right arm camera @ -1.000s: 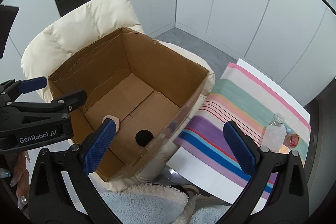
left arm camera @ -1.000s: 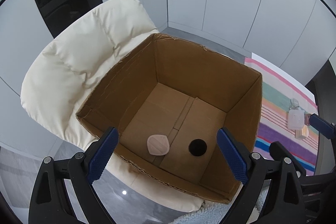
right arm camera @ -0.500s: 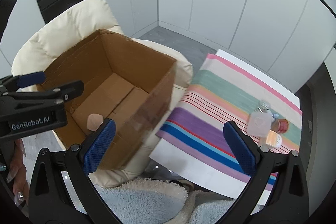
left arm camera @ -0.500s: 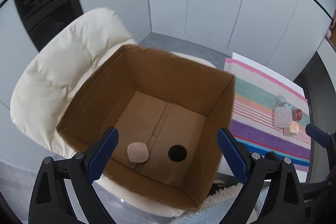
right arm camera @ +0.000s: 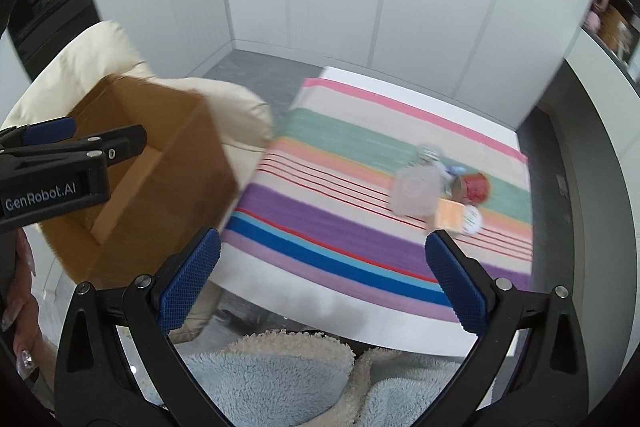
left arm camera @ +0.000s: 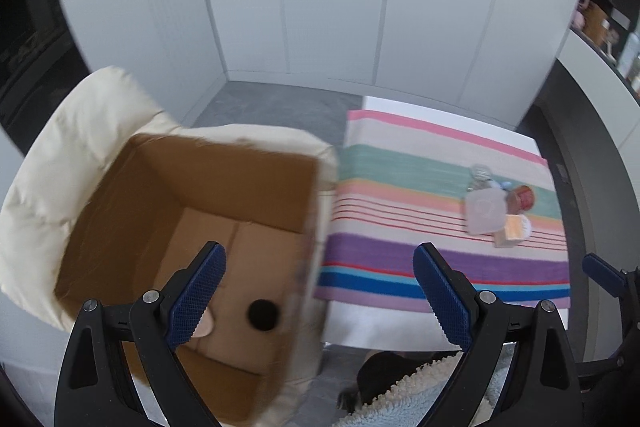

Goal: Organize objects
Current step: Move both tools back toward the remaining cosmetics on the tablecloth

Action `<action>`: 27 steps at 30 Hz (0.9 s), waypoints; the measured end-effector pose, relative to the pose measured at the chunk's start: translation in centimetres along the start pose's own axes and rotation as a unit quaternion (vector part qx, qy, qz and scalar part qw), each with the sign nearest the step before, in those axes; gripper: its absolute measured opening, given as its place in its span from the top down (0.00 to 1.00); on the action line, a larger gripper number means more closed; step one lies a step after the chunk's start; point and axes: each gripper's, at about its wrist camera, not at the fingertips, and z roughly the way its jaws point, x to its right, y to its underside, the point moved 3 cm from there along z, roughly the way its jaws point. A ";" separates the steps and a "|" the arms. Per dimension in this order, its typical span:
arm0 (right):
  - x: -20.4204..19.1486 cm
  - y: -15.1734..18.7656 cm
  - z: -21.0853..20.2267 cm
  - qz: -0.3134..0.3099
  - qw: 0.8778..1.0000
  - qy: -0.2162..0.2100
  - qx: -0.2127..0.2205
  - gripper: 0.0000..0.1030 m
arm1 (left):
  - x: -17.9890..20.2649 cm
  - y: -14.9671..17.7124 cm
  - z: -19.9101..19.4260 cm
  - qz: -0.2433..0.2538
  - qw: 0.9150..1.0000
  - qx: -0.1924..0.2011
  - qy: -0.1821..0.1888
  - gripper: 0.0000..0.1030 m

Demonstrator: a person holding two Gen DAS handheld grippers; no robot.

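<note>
Little pile of stuff [right arm camera: 436, 193] sitting on the striped cloth [right arm camera: 340, 227] over at the far right of the bench [right arm camera: 280, 301] — frosted bottle [right arm camera: 416, 189], red-topped jar [right arm camera: 474, 187], an orange packet [right arm camera: 450, 213] and a white round thing [right arm camera: 472, 219], all touching or overlapping, too blurry to sort out more. Well apart from the cardboard box [left arm camera: 132, 219] on the cream chair [left arm camera: 52, 155], which already holds a black disc [left arm camera: 262, 315] and a pinkish piece [left arm camera: 206, 325] half hidden behind a pad.

Both tools empty with jaws spread wide: right tool [right arm camera: 320, 281] up over the near edge of the cloth, left tool [left arm camera: 318, 299] straddling the box wall and the bench edge.

Biggest risk, probably: going for one item in that tight cluster and knocking the neighbours — bottle tipping, jar rolling off the far edge. Cloth could also bunch up and drag everything if a pad catches it. Also two tools close together — easy to clash, or clip the box rim on the way back and shove it off the soft chair.
</note>
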 end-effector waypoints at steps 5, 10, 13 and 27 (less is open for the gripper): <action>4.5 0.8 -0.4 0.031 0.999 0.023 -0.003 0.00 | 5.4 -0.8 0.7 0.035 0.999 -0.004 0.026 0.07; 8.7 2.1 -0.8 0.060 0.997 0.046 -0.005 0.00 | 9.5 -1.2 1.2 0.050 0.998 -0.008 0.044 0.07; 11.0 3.0 -0.9 0.079 0.996 0.051 -0.009 0.00 | 11.4 -1.5 1.8 0.052 0.997 -0.017 0.060 0.07; 19.7 6.0 0.7 0.135 0.988 0.068 -0.023 0.00 | 18.3 -1.0 5.4 0.088 0.992 -0.057 0.067 0.07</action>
